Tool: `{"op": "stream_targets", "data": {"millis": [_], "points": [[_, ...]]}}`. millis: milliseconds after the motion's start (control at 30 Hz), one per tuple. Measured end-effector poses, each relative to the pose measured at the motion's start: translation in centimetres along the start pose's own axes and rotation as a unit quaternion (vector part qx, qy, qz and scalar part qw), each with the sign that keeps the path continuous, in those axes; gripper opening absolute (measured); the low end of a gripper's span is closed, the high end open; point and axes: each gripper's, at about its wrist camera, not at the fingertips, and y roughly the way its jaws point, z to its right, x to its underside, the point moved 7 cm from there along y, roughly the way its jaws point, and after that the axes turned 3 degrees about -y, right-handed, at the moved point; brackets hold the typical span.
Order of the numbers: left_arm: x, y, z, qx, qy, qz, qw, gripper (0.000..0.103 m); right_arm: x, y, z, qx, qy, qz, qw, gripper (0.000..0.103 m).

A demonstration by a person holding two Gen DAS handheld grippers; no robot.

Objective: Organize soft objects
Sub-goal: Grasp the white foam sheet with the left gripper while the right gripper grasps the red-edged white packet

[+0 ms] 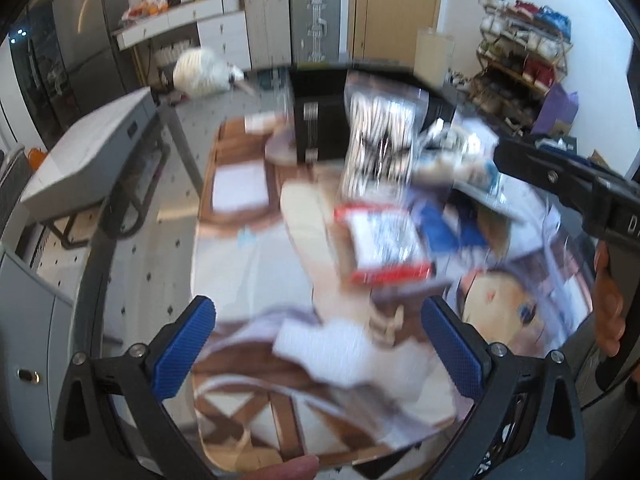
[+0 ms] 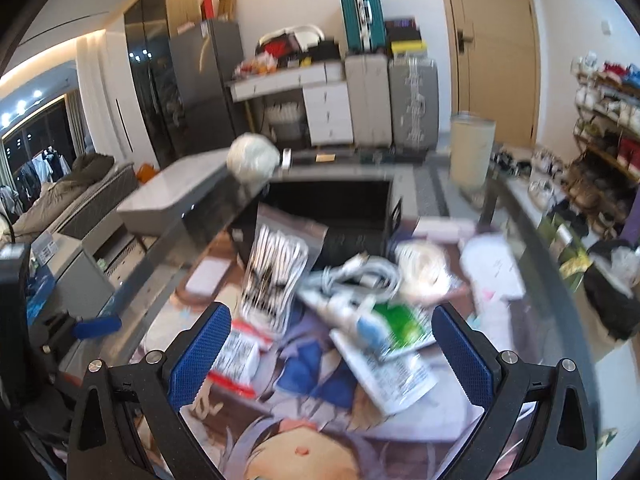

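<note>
Both views are motion-blurred. Soft packets lie on a printed desk mat (image 1: 248, 276) (image 2: 320, 432): a clear bag of white cables (image 1: 376, 140) (image 2: 276, 272), a red-edged zip bag (image 1: 384, 244) (image 2: 238, 356), a green and blue packet (image 2: 396, 320), a loose white cable bundle (image 2: 360, 276) and a white printed pouch (image 2: 396, 376). A black open box (image 1: 316, 120) (image 2: 340, 208) stands behind them. My left gripper (image 1: 320, 344) is open and empty above the mat. My right gripper (image 2: 332, 348) is open and empty above the packets; its body shows in the left wrist view (image 1: 568, 184).
A white pouch (image 2: 492, 268) and a pale wrapped bundle (image 2: 424, 268) lie at the mat's right. A white ball-shaped object (image 1: 200, 70) (image 2: 252, 156) sits at the table's far edge. A grey printer (image 1: 88, 156), drawers, suitcases and a shoe rack (image 1: 520, 64) surround the table.
</note>
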Motion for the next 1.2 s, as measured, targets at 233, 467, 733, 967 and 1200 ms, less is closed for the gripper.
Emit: {"op": "stream_targets", "data": {"millis": [233,467,733,967,1200], "points": [[1.7,0.7,0.3,-0.002,0.014,-0.021,0.9997,0.103,3.0,3.8,-4.0,-0.034,-0.024,-0.063,0.997,0.102],[1.9,0.6,-0.4,0.01,-0.001,-0.029,0.9995,0.103,3.9,7.3,-6.4,-0.052,-0.018,-0.111,0.992,0.102],[2.0,0.5,0.8,0.09,0.001,-0.032,0.9955,0.078,6.5,9.7,-8.3,-0.097,-0.054,-0.168,0.98,0.048],[-0.4,3.1,2.6,0.06,0.064,-0.028,0.9957,0.049,7.5,8.5,-6.1,-0.09,-0.056,-0.176,0.979,0.038],[-2.2,4.4,4.2,0.052,0.108,-0.033,0.9923,0.061,7.9,5.9,-1.5,-0.07,-0.041,-0.178,0.981,0.047]]}}
